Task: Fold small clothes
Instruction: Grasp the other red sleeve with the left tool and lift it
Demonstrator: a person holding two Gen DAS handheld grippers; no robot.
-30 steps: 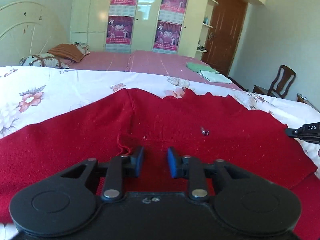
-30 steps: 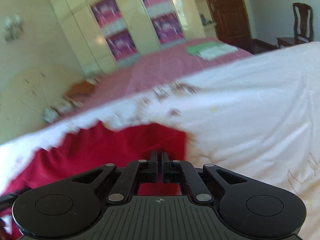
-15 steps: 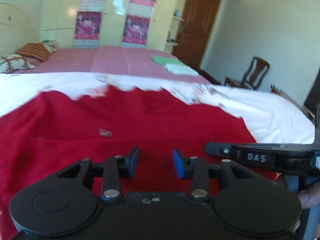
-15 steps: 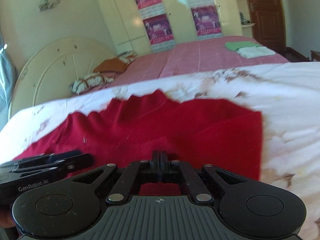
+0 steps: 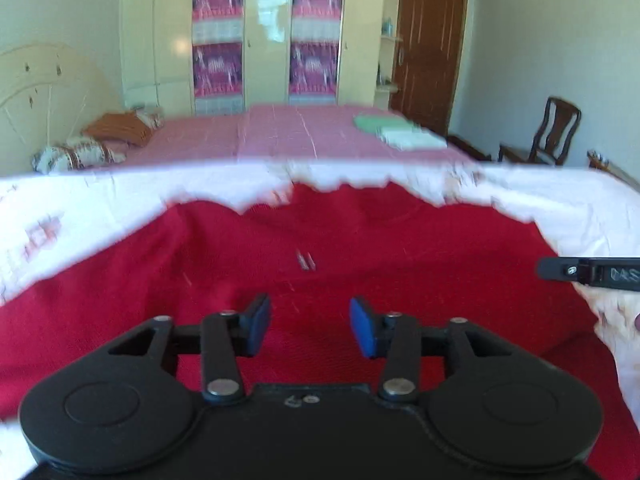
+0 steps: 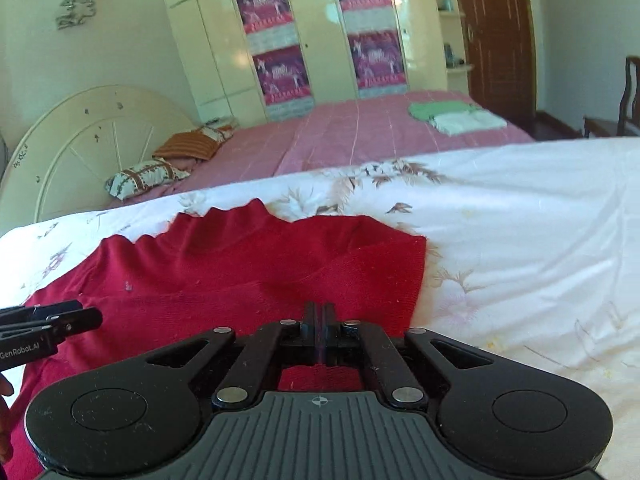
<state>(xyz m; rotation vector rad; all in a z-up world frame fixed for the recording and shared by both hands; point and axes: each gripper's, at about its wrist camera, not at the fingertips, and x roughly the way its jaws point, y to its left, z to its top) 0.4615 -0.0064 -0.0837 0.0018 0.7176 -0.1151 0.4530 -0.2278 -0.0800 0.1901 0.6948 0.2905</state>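
Red sweater (image 5: 360, 240) lies under wide-apart left fingers (image 5: 256, 324), empty; right fingers (image 6: 308, 332) nearly together.

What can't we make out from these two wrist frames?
- Left wrist: red garment runs off the left and bottom edges, so its full outline is unclear.
- Left wrist: small shiny item on it is blurred and too small to identify.
- Right wrist: right gripper fingers, just opening, show only a slit; fabric between them or not, cannot tell.
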